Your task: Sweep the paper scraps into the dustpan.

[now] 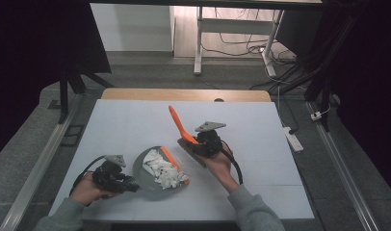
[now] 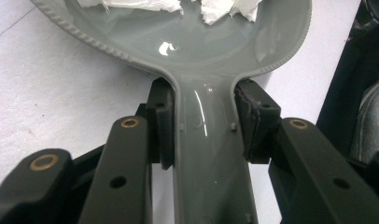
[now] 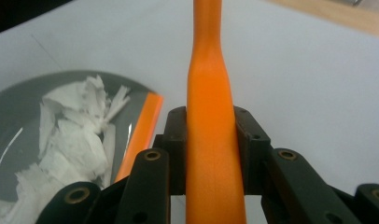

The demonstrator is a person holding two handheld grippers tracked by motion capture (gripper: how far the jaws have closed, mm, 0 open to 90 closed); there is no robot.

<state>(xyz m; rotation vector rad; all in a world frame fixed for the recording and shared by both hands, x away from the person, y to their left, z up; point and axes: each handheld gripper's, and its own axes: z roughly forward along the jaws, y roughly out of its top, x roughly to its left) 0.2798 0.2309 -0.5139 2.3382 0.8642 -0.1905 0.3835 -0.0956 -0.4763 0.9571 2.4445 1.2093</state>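
Grey plastic dustpan (image 1: 148, 180) sits steadied at its handle by the clamped left gripper (image 1: 128, 186), keeping white paper scraps (image 1: 162, 168) in. Right gripper (image 1: 192, 144) grips the orange brush handle (image 1: 178, 125), apparently for sweeping.

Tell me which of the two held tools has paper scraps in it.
The grey dustpan, held by the left gripper. The orange-handled brush in the right gripper carries none.

One grey dustpan (image 1: 148, 178) is lying near the front edge of the table (image 1: 126, 120), left of centre. One heap of torn white paper scraps (image 1: 162, 169) is sitting in it; individual pieces are too many and too tangled for counting. One orange-handled brush (image 1: 176, 124) is standing just right of the pan. Two grippers are showing: left gripper (image 1: 131, 186), right gripper (image 1: 189, 144).
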